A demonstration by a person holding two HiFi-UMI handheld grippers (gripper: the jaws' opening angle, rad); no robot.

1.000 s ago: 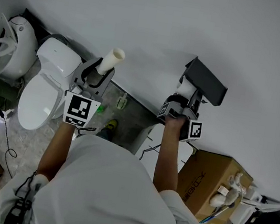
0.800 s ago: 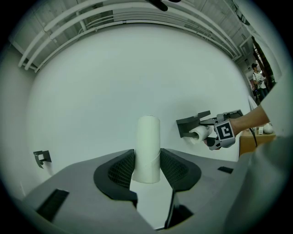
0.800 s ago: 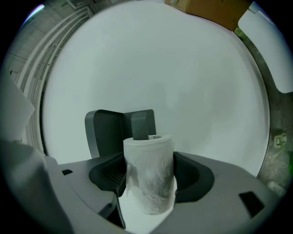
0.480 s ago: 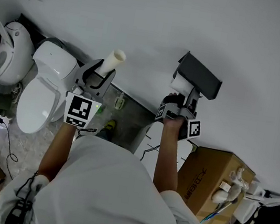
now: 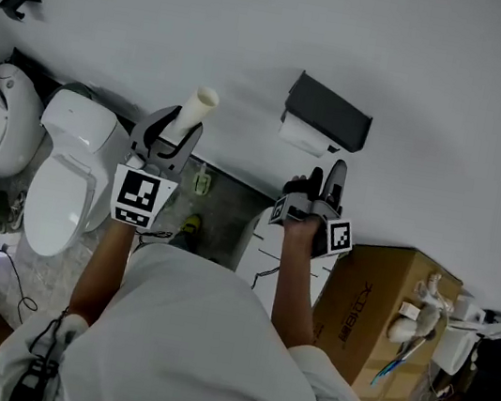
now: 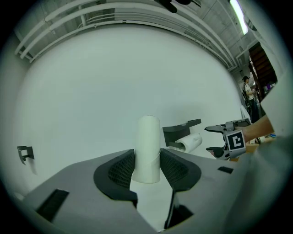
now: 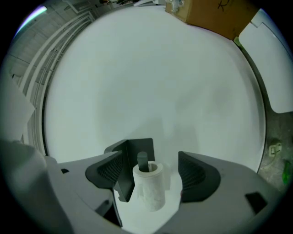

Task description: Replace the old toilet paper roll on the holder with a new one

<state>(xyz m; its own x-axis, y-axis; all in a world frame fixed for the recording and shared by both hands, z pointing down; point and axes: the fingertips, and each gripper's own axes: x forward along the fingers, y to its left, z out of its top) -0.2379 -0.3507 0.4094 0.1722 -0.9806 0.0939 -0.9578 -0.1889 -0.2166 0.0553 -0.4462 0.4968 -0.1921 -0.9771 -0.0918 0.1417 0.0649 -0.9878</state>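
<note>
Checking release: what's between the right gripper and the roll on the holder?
Head view: only bare wall between right gripper and roll on the holder. Its jaws have just been opening, gripping nothing.

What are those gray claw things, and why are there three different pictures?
A person holds two hand tools called grippers. Each one has two jaws that can pinch things.

One picture comes from a camera on the person's head. It looks down at a bathroom with a toilet, a cardboard box and a black holder on the wall.

The other two pictures come from little cameras that ride on the grippers and look along their jaws.

The left gripper is squeezing a white tube with no paper on it. The right gripper has just been opening its jaws, and they pinch nothing. The paper roll you see between them sits on the holder, a little way ahead.
</note>
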